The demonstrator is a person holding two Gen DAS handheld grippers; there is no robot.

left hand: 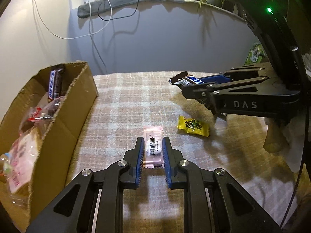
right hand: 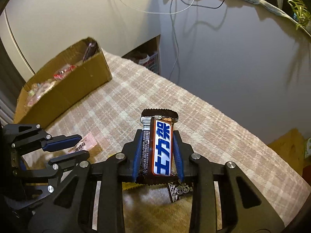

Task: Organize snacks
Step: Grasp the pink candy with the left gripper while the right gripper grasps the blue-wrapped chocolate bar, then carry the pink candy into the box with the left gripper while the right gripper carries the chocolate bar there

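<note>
My left gripper (left hand: pixel 153 141) is shut on a pink sachet (left hand: pixel 153 149) that lies lengthwise between its blue pads, just above the plaid cloth (left hand: pixel 126 106). In the right wrist view the same sachet (right hand: pixel 83 144) sticks out of the left gripper (right hand: pixel 82 144). My right gripper (right hand: pixel 157 134) is shut on a brown chocolate bar (right hand: pixel 162 147) with blue lettering and holds it above the cloth. The left wrist view shows this gripper (left hand: pixel 192 86) and bar (left hand: pixel 186 78) at the right. A cardboard box (left hand: pixel 64 120) of snacks stands at the left. A yellow candy (left hand: pixel 193 126) lies loose on the cloth.
The box (right hand: pixel 77 85) holds another chocolate bar (left hand: pixel 55 83) upright and several wrapped snacks. A dark wrapper (right hand: pixel 179 191) lies under the right gripper. Cables (left hand: pixel 91 19) hang down the wall behind. A green packet (left hand: pixel 254 53) sits at the far right.
</note>
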